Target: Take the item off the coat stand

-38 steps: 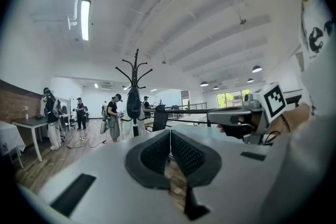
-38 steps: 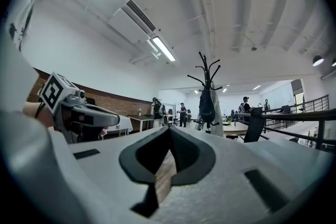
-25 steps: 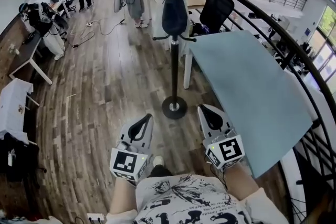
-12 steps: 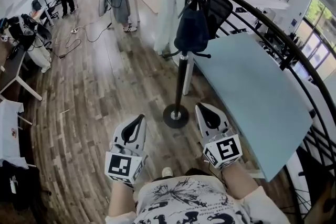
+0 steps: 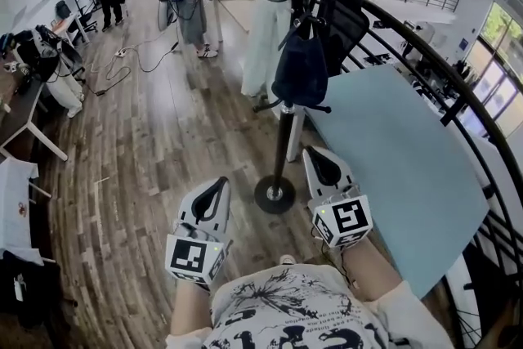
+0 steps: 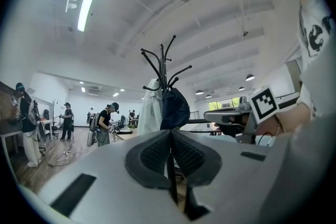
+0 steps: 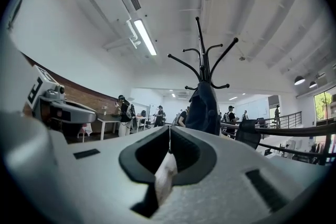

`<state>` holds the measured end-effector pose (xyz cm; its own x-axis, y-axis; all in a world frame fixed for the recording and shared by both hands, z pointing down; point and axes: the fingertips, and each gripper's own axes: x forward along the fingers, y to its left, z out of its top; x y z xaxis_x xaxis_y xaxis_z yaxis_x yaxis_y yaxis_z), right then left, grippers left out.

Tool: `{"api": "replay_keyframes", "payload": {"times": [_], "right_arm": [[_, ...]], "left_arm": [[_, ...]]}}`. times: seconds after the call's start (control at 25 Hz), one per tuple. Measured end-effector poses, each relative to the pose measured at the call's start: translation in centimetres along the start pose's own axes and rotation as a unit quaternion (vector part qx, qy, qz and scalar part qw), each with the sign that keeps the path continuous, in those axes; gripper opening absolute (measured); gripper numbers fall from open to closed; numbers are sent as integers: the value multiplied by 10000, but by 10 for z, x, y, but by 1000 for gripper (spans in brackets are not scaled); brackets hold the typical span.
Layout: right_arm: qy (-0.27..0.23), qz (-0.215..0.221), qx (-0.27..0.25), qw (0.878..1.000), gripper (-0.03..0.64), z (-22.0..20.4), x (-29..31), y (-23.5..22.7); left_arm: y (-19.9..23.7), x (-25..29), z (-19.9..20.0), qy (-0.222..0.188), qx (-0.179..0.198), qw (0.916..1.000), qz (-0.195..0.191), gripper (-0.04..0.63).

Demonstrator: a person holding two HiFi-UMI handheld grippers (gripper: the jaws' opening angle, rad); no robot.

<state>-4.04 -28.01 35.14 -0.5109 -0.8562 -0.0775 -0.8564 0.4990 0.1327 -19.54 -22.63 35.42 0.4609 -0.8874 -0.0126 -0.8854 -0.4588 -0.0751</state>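
Left gripper (image 5: 220, 186) and right gripper (image 5: 314, 156) jaws pressed together, dark bag (image 5: 301, 69) well ahead; its strap looks hooked, so tugging might topple the coat stand (image 5: 280, 143).

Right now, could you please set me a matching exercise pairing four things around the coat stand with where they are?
Things:
1 dark blue fabric bag
2 long white garment
3 pale blue rectangular tabletop
4 round black stand base

Places:
A on the wood floor
B hanging at the front of the pole
C standing right of the pole
D hanging left of the pole

Pairs: 1-B; 2-D; 3-C; 4-A
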Motion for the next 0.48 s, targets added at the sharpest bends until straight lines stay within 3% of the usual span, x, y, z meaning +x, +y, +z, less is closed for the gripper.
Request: {"api": "replay_keyframes", "payload": {"times": [0.2, 0.36, 0.48], "right_arm": [[126, 52, -220, 9997, 94, -12, 31, -43], [219, -147, -157, 9995, 188, -20, 54, -81], [330, -166, -17, 9993, 201, -23, 75, -99]], "left_arm": [[-4, 38, -5, -70, 28, 10000, 30, 5], [-7, 57, -7, -48, 19, 9999, 126, 5], [-7, 69, -16, -23, 20, 9999, 115, 5]]}}
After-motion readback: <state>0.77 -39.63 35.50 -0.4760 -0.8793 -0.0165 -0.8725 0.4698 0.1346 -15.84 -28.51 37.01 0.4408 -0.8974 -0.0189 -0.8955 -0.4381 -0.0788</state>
